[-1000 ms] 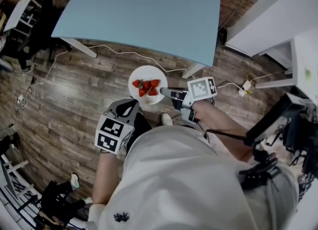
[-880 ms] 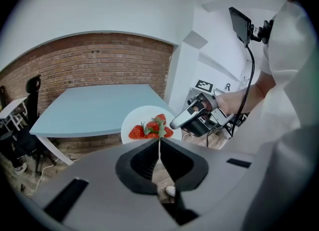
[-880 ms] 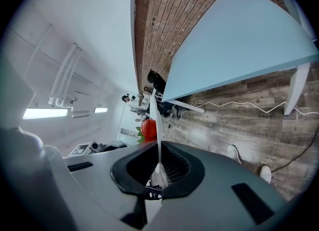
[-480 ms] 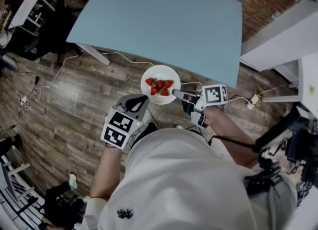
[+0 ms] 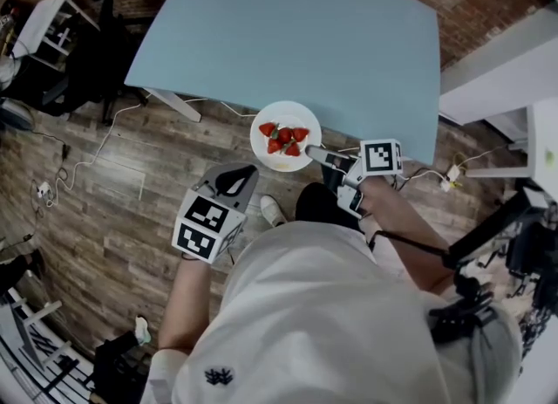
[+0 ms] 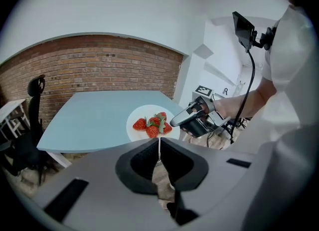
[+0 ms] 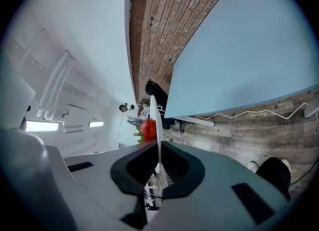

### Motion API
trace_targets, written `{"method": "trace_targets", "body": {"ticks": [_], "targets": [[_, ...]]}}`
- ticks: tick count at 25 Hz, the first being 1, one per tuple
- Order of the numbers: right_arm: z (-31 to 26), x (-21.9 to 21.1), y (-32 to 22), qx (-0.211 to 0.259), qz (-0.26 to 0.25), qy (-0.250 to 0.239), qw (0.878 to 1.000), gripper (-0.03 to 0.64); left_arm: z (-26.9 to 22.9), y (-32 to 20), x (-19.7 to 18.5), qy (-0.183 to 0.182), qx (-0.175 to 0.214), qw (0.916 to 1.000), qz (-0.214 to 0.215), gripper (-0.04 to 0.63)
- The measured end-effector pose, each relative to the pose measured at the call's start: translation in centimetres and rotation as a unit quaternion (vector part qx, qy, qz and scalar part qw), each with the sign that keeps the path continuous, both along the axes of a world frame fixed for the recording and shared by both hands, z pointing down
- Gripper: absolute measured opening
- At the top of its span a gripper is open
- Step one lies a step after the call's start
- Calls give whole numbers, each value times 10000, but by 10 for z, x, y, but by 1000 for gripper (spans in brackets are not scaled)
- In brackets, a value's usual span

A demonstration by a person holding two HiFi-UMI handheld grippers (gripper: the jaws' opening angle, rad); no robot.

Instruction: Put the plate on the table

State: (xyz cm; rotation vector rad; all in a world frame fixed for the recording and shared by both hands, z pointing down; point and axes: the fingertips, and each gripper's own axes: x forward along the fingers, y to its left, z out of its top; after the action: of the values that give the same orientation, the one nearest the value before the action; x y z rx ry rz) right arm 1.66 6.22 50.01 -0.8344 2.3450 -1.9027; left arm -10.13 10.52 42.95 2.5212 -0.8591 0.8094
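Observation:
A white plate [image 5: 283,114] with several strawberries [image 5: 284,140] hangs level over the wooden floor, right at the front edge of the light blue table [image 5: 288,36]. My right gripper [image 5: 312,151] is shut on the plate's right rim. In the right gripper view the plate [image 7: 154,120] shows edge-on between the jaws, with a strawberry [image 7: 148,127] beside it. My left gripper [image 5: 245,171] is shut and holds nothing, just below and left of the plate. In the left gripper view the plate [image 6: 149,110] lies ahead of the left gripper [image 6: 158,145], and the right gripper [image 6: 174,122] holds it.
White furniture [image 5: 497,53] stands to the right of the table. A black office chair [image 5: 105,44] and a white desk [image 5: 44,10] are at the far left. Cables [image 5: 87,158] run over the wooden floor. The person's shoe [image 5: 272,210] is below the plate.
The plate has been carried forward in the right gripper, from over open floor to the table's front edge. The left gripper has come along beside it, still shut.

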Motion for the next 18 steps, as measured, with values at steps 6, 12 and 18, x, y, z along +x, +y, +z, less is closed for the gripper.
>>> {"method": "trace_targets", "body": {"ticks": [6,12,18], "targets": [[5,-23,-90,-279,219,84,9993,20,4,-83,-36,13,-186,9998,15,11],[11,-5,-160,-423,460,-200,9978,18,-1,-138,-21,11,-205,9998,-24,11],[23,29,-244,-476,675,-394,9958,18,-6,-200,6,-111,-222,9997,-21,11]]}}
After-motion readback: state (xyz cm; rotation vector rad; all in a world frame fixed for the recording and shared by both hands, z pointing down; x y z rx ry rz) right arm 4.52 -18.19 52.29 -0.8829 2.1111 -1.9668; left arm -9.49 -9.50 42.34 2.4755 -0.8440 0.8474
